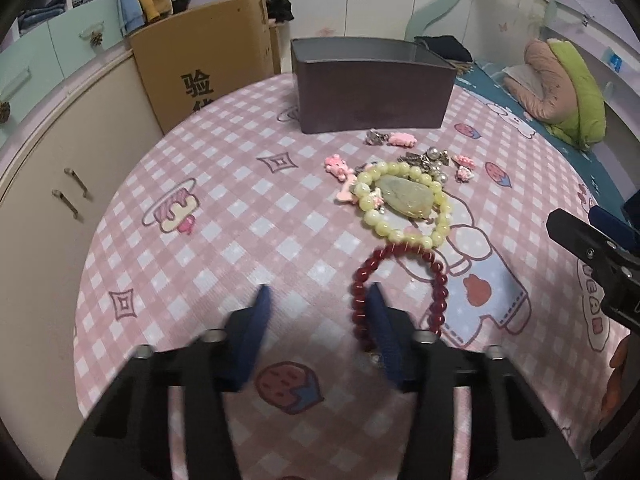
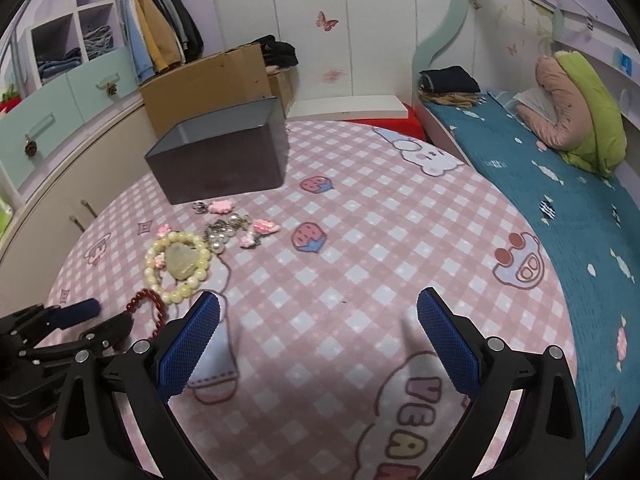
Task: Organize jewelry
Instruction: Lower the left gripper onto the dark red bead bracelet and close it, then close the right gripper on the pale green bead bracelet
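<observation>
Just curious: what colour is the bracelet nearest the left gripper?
Dark red bracelet, clearest in the left wrist view.

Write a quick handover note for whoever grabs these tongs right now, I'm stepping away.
Left tongs: open, low over the table, one finger inside the dark red bead bracelet, nothing gripped.
Right tongs: open, empty, over bare tablecloth.
Pale yellow bead bracelet with the jade pendant, pink charms and pearl pieces lie loose in front of the grey box.
Done: nothing visible in the box, though its floor is hidden.
Left: move every piece into the box, probably the red bracelet first.
</observation>
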